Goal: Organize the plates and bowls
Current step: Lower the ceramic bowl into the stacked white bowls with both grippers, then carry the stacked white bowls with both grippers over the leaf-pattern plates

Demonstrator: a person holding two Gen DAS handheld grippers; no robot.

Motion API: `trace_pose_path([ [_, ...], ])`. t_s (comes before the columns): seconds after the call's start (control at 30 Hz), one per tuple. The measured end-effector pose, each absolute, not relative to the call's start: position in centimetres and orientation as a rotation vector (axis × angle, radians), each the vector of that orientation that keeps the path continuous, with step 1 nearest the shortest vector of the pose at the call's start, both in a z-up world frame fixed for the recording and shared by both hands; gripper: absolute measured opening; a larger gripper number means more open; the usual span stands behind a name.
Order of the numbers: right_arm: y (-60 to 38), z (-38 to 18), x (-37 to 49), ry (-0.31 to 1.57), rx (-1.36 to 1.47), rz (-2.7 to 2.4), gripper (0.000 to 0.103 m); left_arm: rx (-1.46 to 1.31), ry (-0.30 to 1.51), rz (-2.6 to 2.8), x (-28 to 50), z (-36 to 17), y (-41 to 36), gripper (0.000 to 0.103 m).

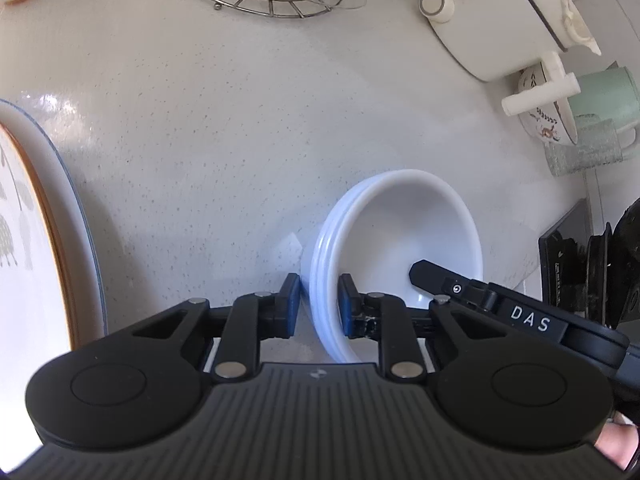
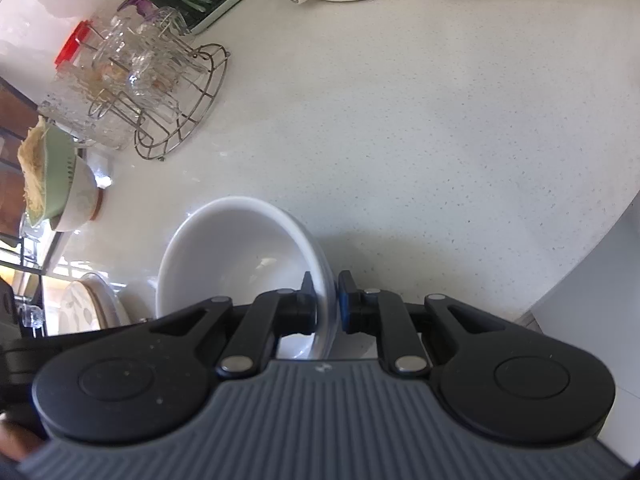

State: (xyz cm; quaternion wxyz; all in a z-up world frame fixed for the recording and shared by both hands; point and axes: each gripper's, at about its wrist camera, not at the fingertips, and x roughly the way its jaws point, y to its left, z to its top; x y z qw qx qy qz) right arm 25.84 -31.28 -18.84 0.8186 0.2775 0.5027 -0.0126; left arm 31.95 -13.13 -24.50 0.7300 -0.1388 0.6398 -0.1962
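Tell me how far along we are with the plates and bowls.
Done, it seems: plates already lie stacked at the left of the counter. In hand: both grippers pinch the rim of a nested stack of white bowls, the left gripper on one side and the right gripper on the opposite side, with the stack tilted. Left: setting that stack down. A patterned bowl sits by the white pot; whether it needs moving is unclear.
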Motion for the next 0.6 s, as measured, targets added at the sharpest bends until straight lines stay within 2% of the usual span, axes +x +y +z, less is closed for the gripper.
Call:
trace_pose_path([
  [0.6, -28.9, -16.5, 24.8, 1.066, 0.520, -0.010, 0.014, -0.300, 1.371, -0.432, 31.5, -22.0, -12.1, 0.021],
])
